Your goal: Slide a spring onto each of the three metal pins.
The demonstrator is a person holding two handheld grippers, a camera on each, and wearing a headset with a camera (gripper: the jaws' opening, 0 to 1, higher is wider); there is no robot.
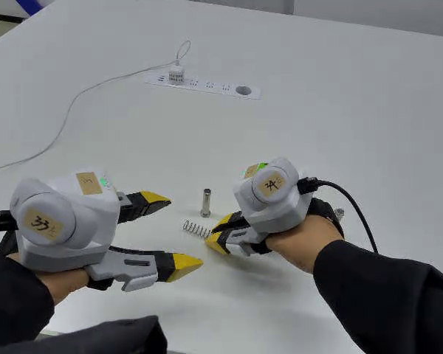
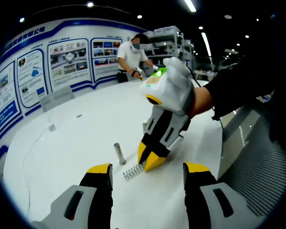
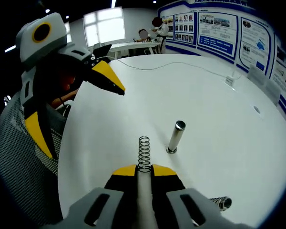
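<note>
A short metal pin [image 1: 206, 203] [image 2: 118, 153] [image 3: 175, 137] stands upright on the white table. Just in front of it a small spring [image 1: 196, 228] [image 2: 132, 171] [image 3: 144, 150] lies along the tabletop, one end pinched in my right gripper [image 1: 220, 238] [image 2: 152, 160] [image 3: 144, 170], which is shut on it. My left gripper [image 1: 170, 231] [image 2: 148, 174] hovers to the left with its jaws wide open and nothing between them, pointing at the spring. Behind the right gripper lies another pin with a spring on it [image 3: 221, 202].
A white power strip [image 1: 207, 85] with a plug and a thin white cable [image 1: 74, 103] sits at the back of the table [image 1: 340, 118]. A black cable [image 1: 347, 203] runs from the right gripper. People stand at a bench far behind [image 2: 131, 57].
</note>
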